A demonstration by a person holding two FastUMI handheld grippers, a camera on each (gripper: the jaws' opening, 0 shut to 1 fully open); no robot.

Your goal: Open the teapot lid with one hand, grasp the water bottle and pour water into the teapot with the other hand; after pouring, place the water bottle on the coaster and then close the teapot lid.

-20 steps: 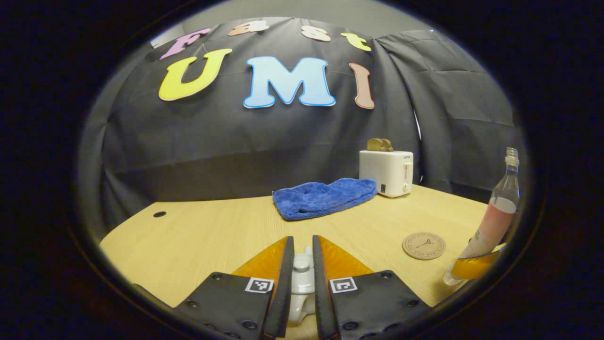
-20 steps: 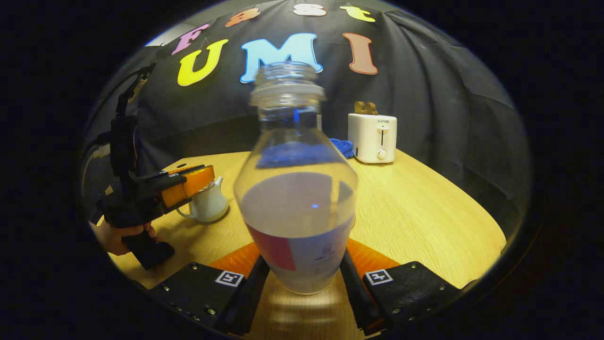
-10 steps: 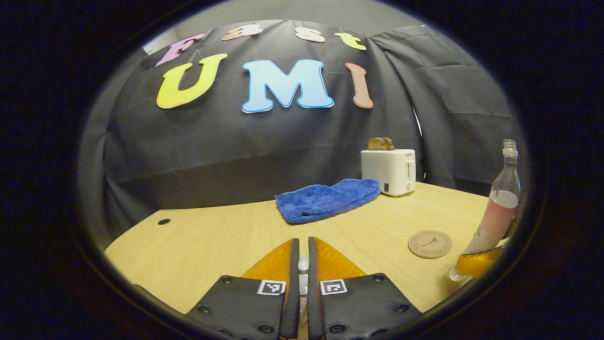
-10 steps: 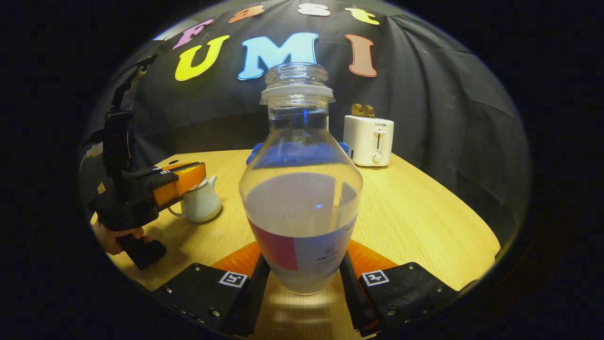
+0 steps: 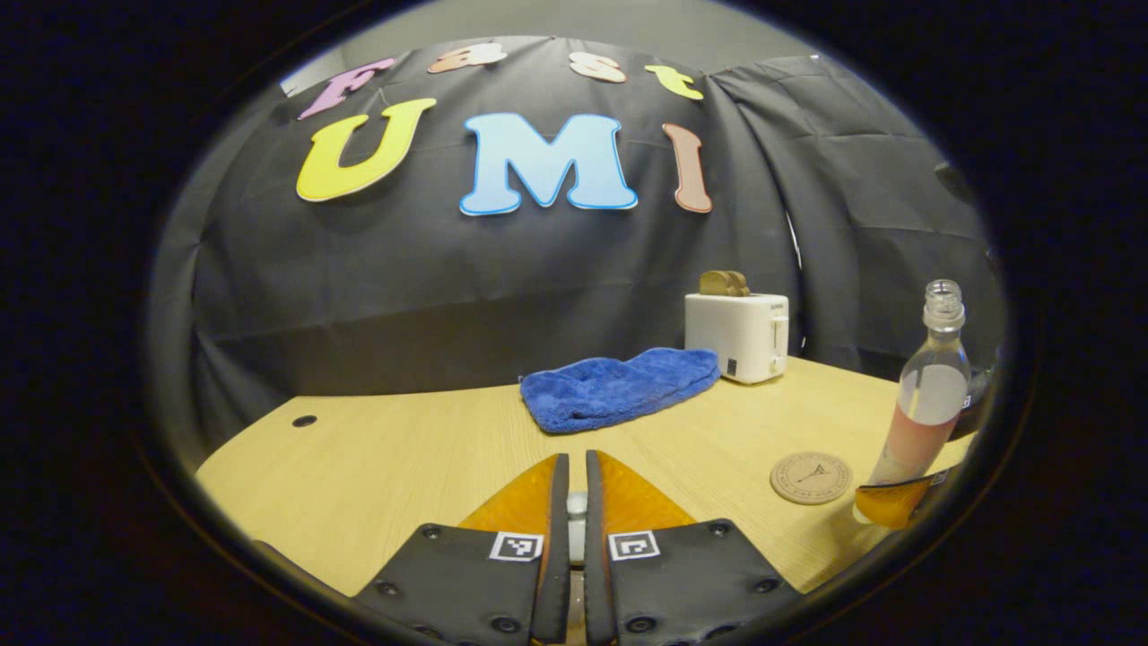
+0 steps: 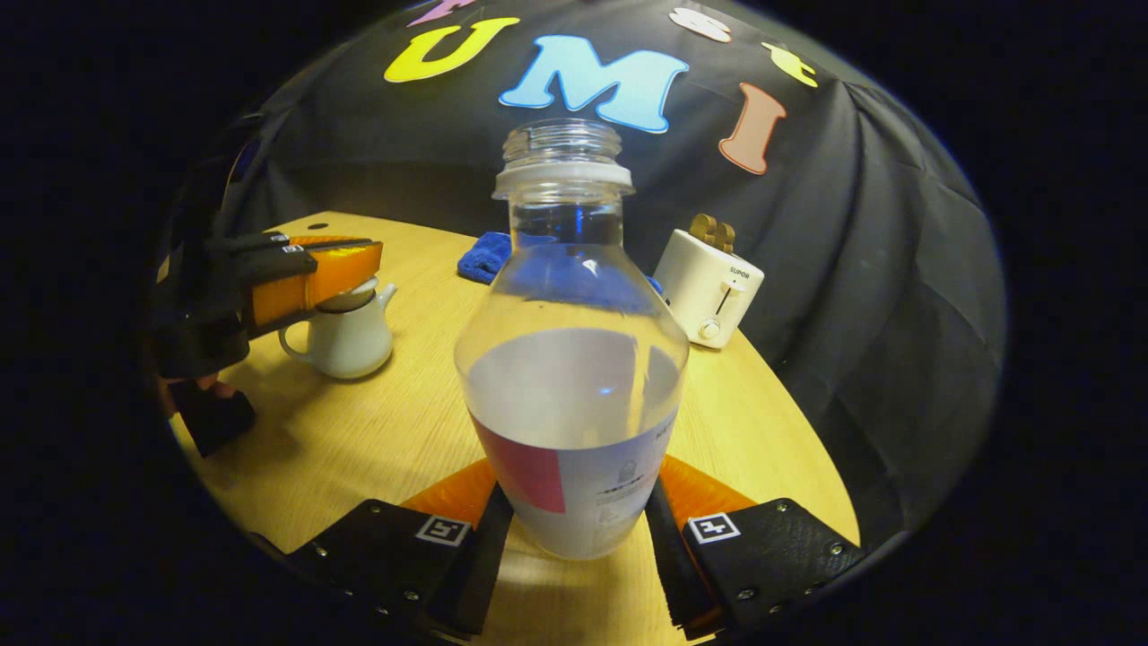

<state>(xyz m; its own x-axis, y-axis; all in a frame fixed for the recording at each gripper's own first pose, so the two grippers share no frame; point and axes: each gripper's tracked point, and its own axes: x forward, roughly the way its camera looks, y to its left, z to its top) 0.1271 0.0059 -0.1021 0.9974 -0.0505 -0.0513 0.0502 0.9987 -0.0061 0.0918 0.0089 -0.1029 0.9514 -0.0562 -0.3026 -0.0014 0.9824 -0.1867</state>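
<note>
Water bottle [image 6: 571, 359]: uncapped, part-filled, likely sloshy and slick; right tongs [image 6: 574, 529] clamp its lower body above the tabletop [image 6: 771, 404]. Teapot [image 6: 345, 336], near left edge: left tongs [image 5: 569, 502] pinch its lid knob [image 5: 575, 504].

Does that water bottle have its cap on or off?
Off. The water bottle has a bare threaded neck with an open mouth, held upright between the right tongs and partly filled.

Left tongs [image 5: 576, 516] apparently closed on lid knob [image 5: 577, 504]
</note>
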